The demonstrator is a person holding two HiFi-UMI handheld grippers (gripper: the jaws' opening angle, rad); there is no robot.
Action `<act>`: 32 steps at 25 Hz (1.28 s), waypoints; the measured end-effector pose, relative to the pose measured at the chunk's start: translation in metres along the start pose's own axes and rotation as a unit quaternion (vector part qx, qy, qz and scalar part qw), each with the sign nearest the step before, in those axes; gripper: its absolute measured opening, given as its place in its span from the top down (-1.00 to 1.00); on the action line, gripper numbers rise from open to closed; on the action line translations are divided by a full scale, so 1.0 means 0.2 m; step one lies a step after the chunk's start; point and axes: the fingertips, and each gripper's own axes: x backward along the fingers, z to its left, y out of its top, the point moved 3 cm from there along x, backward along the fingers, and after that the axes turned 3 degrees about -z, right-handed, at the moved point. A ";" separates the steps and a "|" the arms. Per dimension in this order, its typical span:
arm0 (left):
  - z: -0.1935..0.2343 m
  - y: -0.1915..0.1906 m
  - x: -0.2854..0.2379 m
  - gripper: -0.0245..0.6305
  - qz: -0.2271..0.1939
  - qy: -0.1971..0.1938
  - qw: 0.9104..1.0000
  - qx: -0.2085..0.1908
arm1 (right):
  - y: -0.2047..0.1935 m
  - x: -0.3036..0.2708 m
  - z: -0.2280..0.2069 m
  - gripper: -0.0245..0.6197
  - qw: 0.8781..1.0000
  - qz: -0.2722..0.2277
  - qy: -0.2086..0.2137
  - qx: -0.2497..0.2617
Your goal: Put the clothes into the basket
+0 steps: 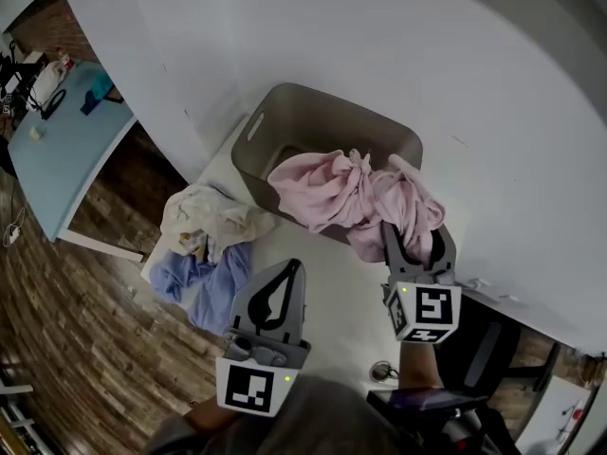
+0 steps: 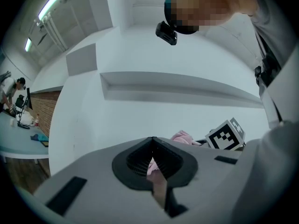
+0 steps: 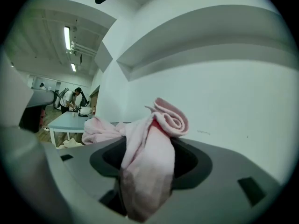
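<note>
Most of the head view is taken up by a white wall [image 1: 427,64], with a wooden floor [image 1: 85,349] at the lower left. A white table [image 1: 332,301] stands against the wall, and a pale blue table [image 1: 66,150] stands well apart at the far left.

At the back of the white table is a grey basket [image 1: 285,98] with a handle slot in its left wall. A pink garment [image 1: 332,192] is bunched over the basket's near rim. Part of it lies inside and part hangs down the outside, toward the person.

Left of the basket, two more clothes lie on the table near its left edge. A blue garment [image 1: 213,278] is spread nearer the person, and a cream garment [image 1: 209,216] is heaped just behind it, touching it.

The right gripper [image 1: 414,235] reaches up to the hanging end of the pink garment. Its jaws stand apart with a fold of the pink cloth between them. The cloth lies loosely in the gap and does not look pinched.

The left gripper [image 1: 294,268] hovers over bare tabletop, between the blue garment and the right gripper. Its jaws are closed tip to tip, with nothing caught between them.
</note>
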 end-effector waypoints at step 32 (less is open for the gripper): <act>-0.51 0.16 0.27 0.90 -0.039 -0.015 0.999 -0.024 | 0.01 0.73 0.18 0.90 0.989 -0.100 0.101 0.032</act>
